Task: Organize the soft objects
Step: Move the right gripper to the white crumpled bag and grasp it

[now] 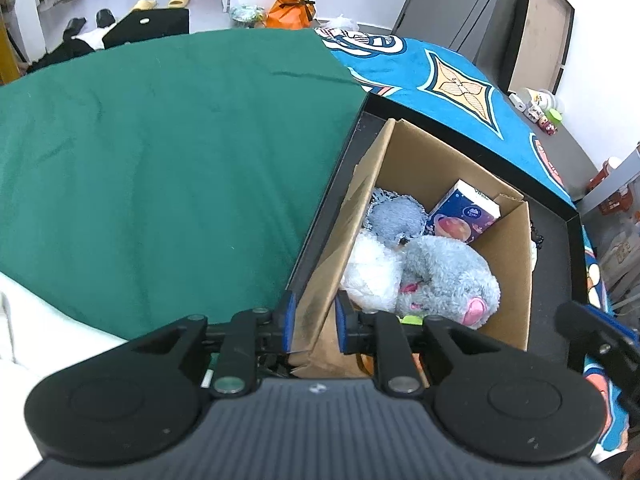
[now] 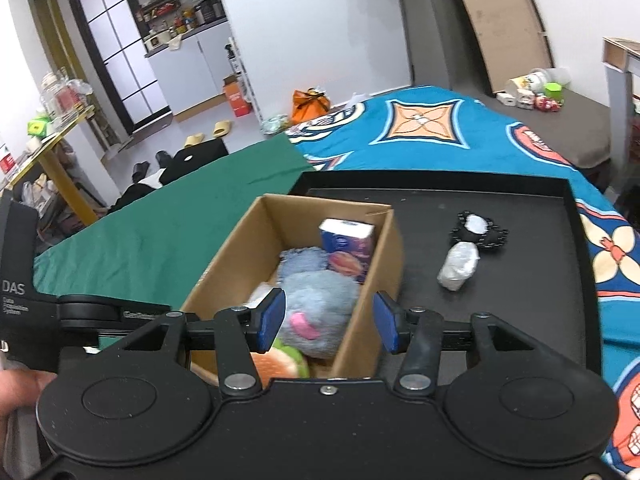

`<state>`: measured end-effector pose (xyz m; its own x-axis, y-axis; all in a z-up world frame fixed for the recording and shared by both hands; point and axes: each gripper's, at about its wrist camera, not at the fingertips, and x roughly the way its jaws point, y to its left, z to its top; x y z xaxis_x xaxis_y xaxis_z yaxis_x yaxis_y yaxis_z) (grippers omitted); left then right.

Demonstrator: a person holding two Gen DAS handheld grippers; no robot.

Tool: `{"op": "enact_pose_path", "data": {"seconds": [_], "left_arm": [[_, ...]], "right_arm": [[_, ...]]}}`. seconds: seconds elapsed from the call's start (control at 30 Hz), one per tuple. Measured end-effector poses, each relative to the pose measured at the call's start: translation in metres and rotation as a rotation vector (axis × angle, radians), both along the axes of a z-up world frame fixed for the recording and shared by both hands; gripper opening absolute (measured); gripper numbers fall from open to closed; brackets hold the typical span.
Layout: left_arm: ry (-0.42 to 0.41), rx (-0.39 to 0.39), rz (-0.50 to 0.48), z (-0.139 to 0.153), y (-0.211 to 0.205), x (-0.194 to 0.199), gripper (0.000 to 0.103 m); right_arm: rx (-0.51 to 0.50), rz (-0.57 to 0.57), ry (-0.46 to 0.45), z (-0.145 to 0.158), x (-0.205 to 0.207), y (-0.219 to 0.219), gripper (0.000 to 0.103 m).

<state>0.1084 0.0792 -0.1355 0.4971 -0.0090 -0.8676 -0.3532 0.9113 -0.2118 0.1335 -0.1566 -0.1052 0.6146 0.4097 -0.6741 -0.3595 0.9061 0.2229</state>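
Note:
A cardboard box (image 1: 504, 280) (image 2: 236, 256) stands on a black tray (image 2: 520, 288). It holds a grey plush (image 1: 448, 276) (image 2: 320, 304), a white plush (image 1: 370, 276), a blue-grey plush (image 1: 396, 216), a tissue pack (image 1: 464, 212) (image 2: 348, 244) and a burger-like toy (image 2: 276, 364). My left gripper (image 1: 314, 322) is shut on the box's left wall. My right gripper (image 2: 328, 322) is open and empty, above the box's near end. A black-and-white soft toy (image 2: 468, 248) lies on the tray to the right of the box.
The tray (image 1: 556, 264) lies on a bed with a green blanket (image 1: 160, 160) and a blue patterned cover (image 2: 440, 132). Shoes, slippers and an orange bag (image 2: 310, 102) are on the floor beyond. A shelf with small items (image 2: 536, 92) stands at the far right.

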Motion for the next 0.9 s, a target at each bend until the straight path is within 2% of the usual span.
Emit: {"op": "enact_pose_path", "data": {"seconds": [0.23, 0.37, 0.5, 0.9], "left_arm": [[0.008, 0.052, -0.014, 0.003, -0.008, 0.002, 0.028], [0.000, 0.082, -0.018, 0.006, -0.012, 0.001, 0.044], [-0.009, 0.129, -0.016, 0.010, -0.019, 0.000, 0.051], [0.019, 0.244, -0.042, 0.010, -0.038, 0.010, 0.056]], "right_arm": [[-0.001, -0.048, -0.001, -0.007, 0.010, -0.023, 0.049], [0.002, -0.063, -0.001, -0.013, 0.015, -0.032, 0.049], [0.004, -0.074, 0.003, -0.020, 0.022, -0.038, 0.049], [0.025, -0.102, 0.019, -0.045, 0.049, -0.055, 0.049]]}}
